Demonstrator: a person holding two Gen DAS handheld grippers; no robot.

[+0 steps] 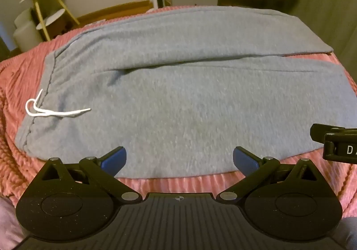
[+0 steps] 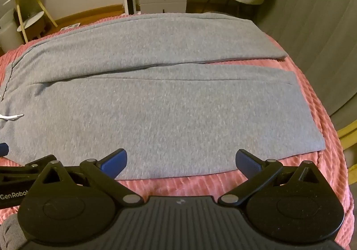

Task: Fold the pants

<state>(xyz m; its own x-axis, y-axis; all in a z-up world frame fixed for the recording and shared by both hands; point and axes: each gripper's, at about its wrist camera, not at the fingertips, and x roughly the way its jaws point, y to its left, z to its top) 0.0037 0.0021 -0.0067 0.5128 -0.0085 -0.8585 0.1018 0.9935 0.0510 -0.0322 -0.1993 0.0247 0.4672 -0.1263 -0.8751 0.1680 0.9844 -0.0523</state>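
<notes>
Both grippers tilted down, over pants point(image 1: 178, 105)

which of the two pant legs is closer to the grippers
The near leg, whose lower edge lies by both open grippers' fingertips; the far leg lies beyond it, toward the room.

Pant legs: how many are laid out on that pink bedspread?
2. The near leg lies flat just beyond the open hand-held gripper. The far leg lies beside it, toward the room. Both run rightward from the waistband at left.
</notes>
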